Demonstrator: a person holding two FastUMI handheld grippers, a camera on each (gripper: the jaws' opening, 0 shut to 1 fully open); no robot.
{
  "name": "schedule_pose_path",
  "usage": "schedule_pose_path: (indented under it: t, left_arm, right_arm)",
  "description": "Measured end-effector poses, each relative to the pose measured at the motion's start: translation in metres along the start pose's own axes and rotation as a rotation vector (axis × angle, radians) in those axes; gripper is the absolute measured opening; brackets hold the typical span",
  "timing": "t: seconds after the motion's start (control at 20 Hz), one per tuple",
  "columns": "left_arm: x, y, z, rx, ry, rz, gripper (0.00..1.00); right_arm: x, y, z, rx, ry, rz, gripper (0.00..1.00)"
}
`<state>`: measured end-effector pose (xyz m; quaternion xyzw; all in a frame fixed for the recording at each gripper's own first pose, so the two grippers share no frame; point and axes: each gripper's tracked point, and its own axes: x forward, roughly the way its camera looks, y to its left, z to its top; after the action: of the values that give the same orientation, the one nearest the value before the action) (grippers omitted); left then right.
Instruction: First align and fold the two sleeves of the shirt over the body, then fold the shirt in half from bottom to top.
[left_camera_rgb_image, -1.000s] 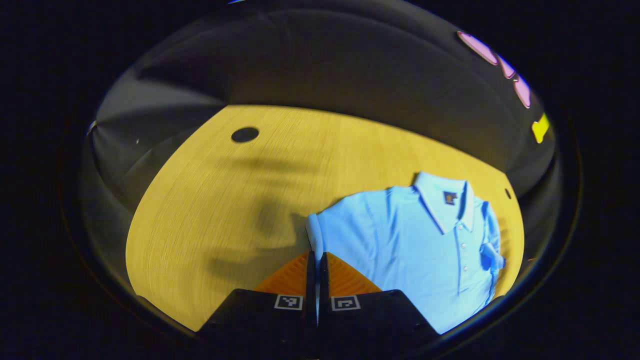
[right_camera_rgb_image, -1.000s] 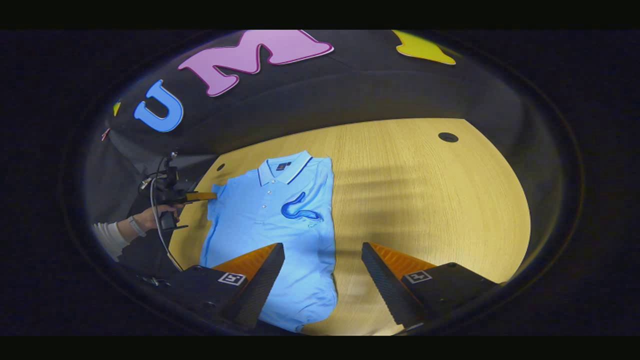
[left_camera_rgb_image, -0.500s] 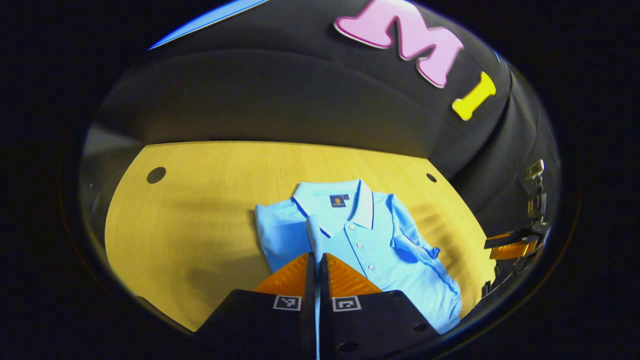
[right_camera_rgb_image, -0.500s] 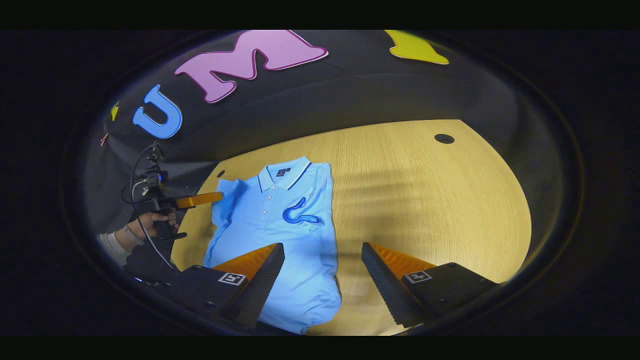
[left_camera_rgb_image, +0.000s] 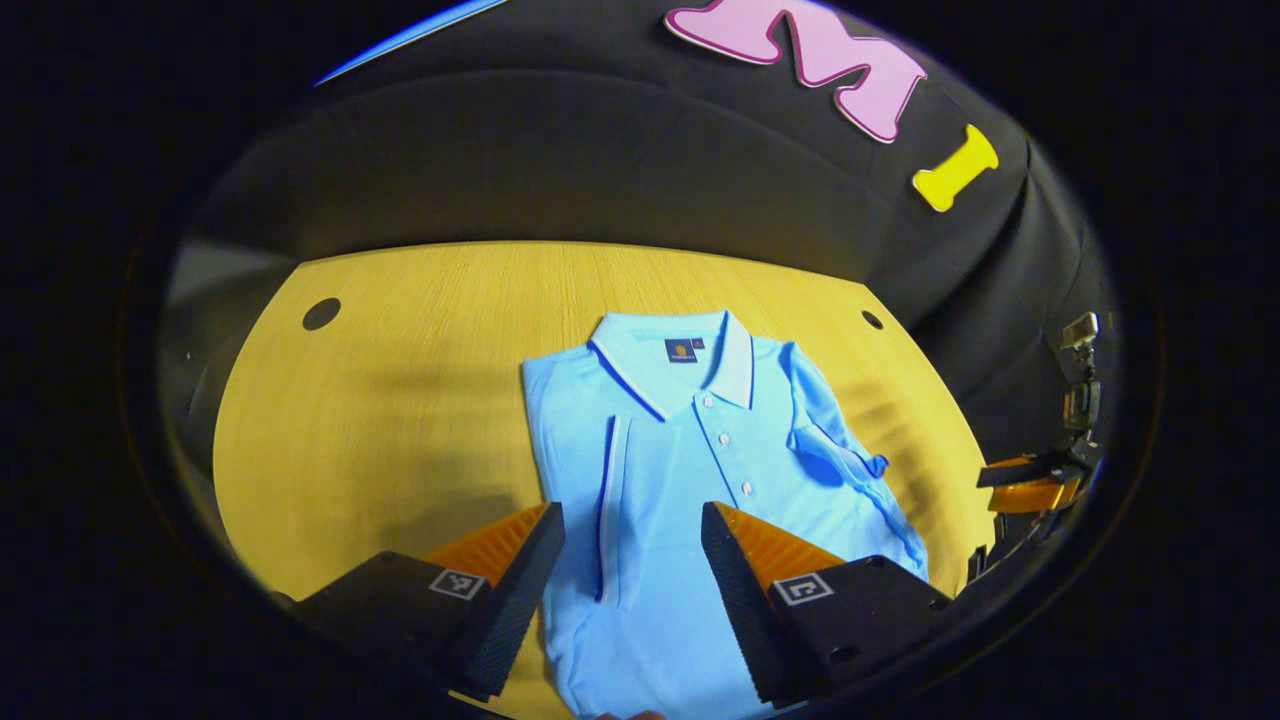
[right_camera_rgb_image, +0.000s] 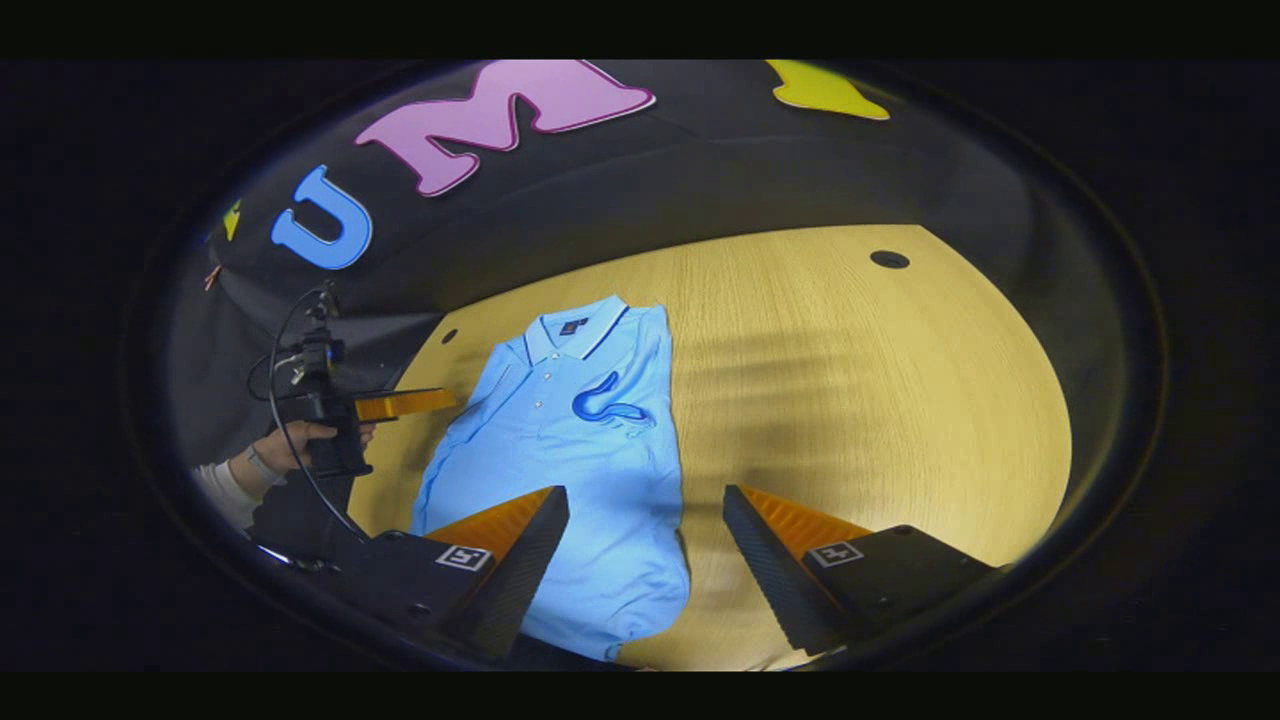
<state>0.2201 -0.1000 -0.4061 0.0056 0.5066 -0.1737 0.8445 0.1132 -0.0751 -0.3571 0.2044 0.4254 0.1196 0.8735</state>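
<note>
A light blue polo shirt (left_camera_rgb_image: 690, 470) lies flat on the yellow wooden table (left_camera_rgb_image: 400, 400), collar at the far end. Both sleeves rest folded over the body: one sleeve (left_camera_rgb_image: 608, 500) lies straight between my fingers, the other sleeve (left_camera_rgb_image: 835, 460) lies rumpled on the right. My left gripper (left_camera_rgb_image: 632, 560) is open just above the shirt's lower body, holding nothing. In the right gripper view the shirt (right_camera_rgb_image: 560, 470) lies left of centre. My right gripper (right_camera_rgb_image: 645, 545) is open over its near edge. The left gripper (right_camera_rgb_image: 400, 403) shows beside the shirt, held by a hand (right_camera_rgb_image: 290, 445).
The table has small round holes near its far corners (left_camera_rgb_image: 321, 313) (left_camera_rgb_image: 872, 319) (right_camera_rgb_image: 889, 259). Bare wood (right_camera_rgb_image: 850, 400) stretches to the right of the shirt in the right gripper view. The right gripper (left_camera_rgb_image: 1030, 485) shows at the edge of the left gripper view.
My left gripper was shut on a sleeve and carried it over the body; it has since opened and the sleeve lies flat. The right gripper has barely moved.
</note>
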Motion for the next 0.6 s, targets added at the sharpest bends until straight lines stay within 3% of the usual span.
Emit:
schedule_pose_path:
  t: [0.3, 0.45, 0.6]
  left_arm:
    - [-0.079, 0.019, -0.11, -0.111, 0.102, 0.041, 0.95]
    - [-0.103, 0.023, -0.162, -0.116, 0.192, 0.071, 0.96]
    - [-0.115, 0.012, -0.197, -0.142, 0.241, 0.041, 0.97]
  right_arm:
    - [-0.009, -0.002, -0.043, 0.034, 0.044, -0.008, 0.98]
    - [-0.011, 0.003, -0.071, 0.044, 0.086, -0.003, 0.98]
    - [-0.011, 0.004, -0.097, 0.092, 0.132, -0.006, 0.98]
